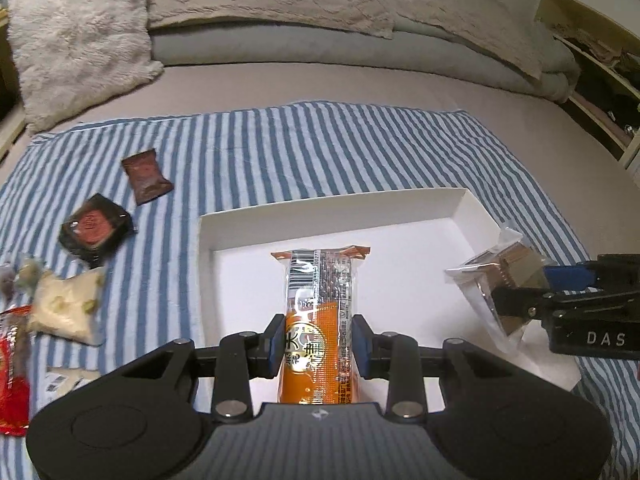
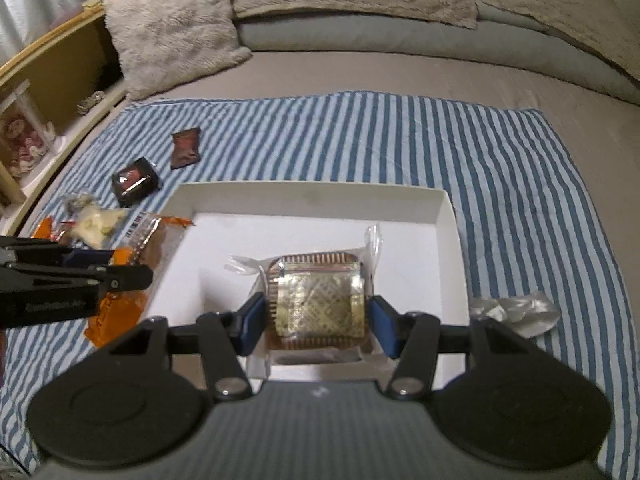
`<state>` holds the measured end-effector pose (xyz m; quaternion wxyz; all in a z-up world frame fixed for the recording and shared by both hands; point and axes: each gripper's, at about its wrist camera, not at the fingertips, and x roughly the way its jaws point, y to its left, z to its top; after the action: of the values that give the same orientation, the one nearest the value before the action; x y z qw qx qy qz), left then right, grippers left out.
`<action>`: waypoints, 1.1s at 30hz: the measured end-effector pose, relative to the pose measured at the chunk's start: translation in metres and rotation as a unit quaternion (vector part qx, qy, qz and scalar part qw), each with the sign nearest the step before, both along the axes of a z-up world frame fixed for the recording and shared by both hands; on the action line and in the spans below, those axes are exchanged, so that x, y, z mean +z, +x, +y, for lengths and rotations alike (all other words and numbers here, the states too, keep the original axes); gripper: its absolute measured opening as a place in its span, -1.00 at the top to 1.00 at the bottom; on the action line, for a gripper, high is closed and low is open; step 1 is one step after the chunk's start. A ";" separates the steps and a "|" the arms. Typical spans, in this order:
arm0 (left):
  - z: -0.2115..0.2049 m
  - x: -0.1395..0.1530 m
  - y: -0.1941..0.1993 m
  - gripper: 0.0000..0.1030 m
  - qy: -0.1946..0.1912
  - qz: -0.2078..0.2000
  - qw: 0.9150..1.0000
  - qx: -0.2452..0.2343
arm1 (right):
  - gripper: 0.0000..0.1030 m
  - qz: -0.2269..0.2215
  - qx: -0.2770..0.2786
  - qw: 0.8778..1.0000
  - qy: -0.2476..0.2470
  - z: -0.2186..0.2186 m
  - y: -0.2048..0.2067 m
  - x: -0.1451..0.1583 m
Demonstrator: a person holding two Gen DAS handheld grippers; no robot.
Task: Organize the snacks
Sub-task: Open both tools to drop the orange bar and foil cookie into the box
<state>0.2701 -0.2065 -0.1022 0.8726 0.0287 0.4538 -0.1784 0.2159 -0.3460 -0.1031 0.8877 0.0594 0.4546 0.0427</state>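
A white shallow box (image 1: 468,210) (image 2: 448,216) lies on a blue striped towel (image 1: 320,148) (image 2: 500,168). My left gripper (image 1: 318,342) is shut on a long orange snack packet (image 1: 320,320) held over the box; the packet also shows in the right wrist view (image 2: 140,256). My right gripper (image 2: 316,320) is shut on a clear-wrapped square brown cake (image 2: 316,300) over the box; it shows in the left wrist view (image 1: 496,280) at the right.
Left of the box lie a brown sachet (image 1: 146,176) (image 2: 186,148), a dark square packet (image 1: 96,230) (image 2: 134,182), a pale bag (image 1: 66,304) (image 2: 96,220) and a red packet (image 1: 14,368). A silver wrapper (image 2: 516,312) lies right of the box. Pillows (image 1: 80,40) sit behind.
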 end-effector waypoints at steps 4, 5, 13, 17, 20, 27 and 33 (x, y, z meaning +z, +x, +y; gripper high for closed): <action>-0.010 -0.003 0.008 0.29 -0.011 -0.001 1.000 -0.002 | -0.20 0.010 -0.009 1.000 -0.004 0.000 0.008 -0.006; -0.012 -0.004 0.009 0.29 -0.014 -0.003 1.000 -0.002 | -0.20 0.012 -0.012 1.000 -0.004 -0.003 0.008 -0.007; -0.024 -0.011 0.022 0.28 -0.028 -0.015 0.999 -0.007 | -0.20 0.014 -0.043 0.999 -0.006 -0.005 0.018 -0.012; -0.029 -0.016 0.027 0.11 -0.018 -0.010 1.000 -0.012 | -0.21 0.011 -0.057 0.998 0.003 -0.012 0.022 -0.013; -0.029 -0.019 0.027 -0.39 -0.004 -0.007 1.000 -0.012 | -0.29 0.009 -0.067 0.998 0.008 -0.013 0.021 -0.015; -0.025 -0.025 0.024 -0.75 0.024 0.008 0.999 -0.022 | -0.52 0.020 -0.071 0.997 -0.001 -0.018 0.018 -0.016; -0.022 -0.023 0.017 -0.88 0.027 0.011 0.999 -0.023 | -0.67 0.029 -0.060 0.998 -0.013 -0.019 0.013 -0.017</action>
<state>0.2868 -0.2289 -0.1257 0.8622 0.0610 0.4673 -0.1860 0.2291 -0.3645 -0.1197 0.8759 0.0759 0.4762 -0.0183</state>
